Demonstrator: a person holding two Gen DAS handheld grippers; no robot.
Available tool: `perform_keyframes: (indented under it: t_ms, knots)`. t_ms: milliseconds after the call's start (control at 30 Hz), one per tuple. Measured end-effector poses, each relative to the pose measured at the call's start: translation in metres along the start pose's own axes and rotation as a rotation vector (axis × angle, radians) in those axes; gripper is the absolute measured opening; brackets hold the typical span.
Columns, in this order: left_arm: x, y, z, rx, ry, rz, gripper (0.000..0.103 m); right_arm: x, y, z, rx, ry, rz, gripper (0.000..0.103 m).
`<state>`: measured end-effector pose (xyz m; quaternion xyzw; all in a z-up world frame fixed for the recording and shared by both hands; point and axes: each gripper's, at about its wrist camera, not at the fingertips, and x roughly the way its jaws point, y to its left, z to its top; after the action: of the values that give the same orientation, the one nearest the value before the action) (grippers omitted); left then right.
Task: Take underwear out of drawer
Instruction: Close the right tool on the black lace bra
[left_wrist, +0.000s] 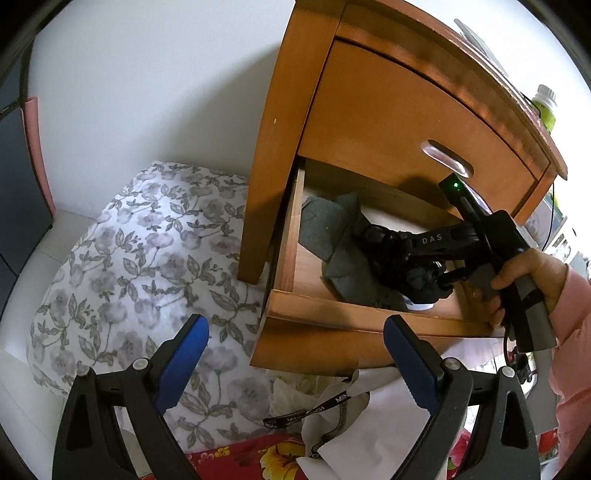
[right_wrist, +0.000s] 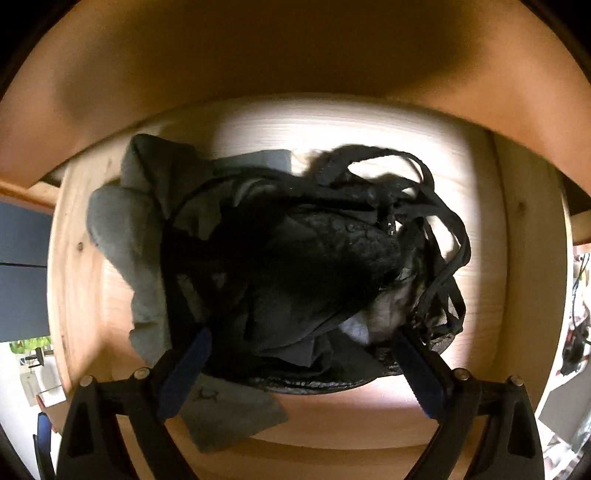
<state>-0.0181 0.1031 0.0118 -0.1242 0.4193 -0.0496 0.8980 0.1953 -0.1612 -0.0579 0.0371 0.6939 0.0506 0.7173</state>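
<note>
Inside the open drawer (left_wrist: 354, 314), we see the right hand-held gripper (right_wrist: 301, 354) spread around the black underwear (right_wrist: 314, 258), seemingly not yet pinching, while the left hand-held gripper (left_wrist: 295, 354) hangs spread outside, farther off.

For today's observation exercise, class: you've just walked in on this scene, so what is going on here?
A person is emptying the open lower drawer of a wooden nightstand with two handheld grippers. The right gripper is down inside the drawer, its fingers spread around a pile of black lacy underwear lying on grey garments; it has not closed on anything yet. The left gripper hangs open outside the drawer front, holding nothing. Nothing has been lifted out at this moment.
</note>
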Motion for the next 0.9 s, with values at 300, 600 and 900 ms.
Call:
perform_keyframes:
  t_ms: [300, 600, 900]
  knots:
    - [0.004, 0.001, -0.002, 0.000, 0.020, 0.000, 0.096, 0.011, -0.001, 0.013, 0.017, 0.017, -0.003, 0.088]
    - [0.005, 0.002, -0.002, -0.004, 0.028, 0.003, 0.096, 0.019, -0.026, 0.017, 0.039, 0.003, 0.007, 0.067]
    - [0.005, 0.001, -0.003, -0.004, 0.036, 0.003, 0.096, 0.016, -0.047, 0.013, 0.052, -0.020, 0.038, 0.036]
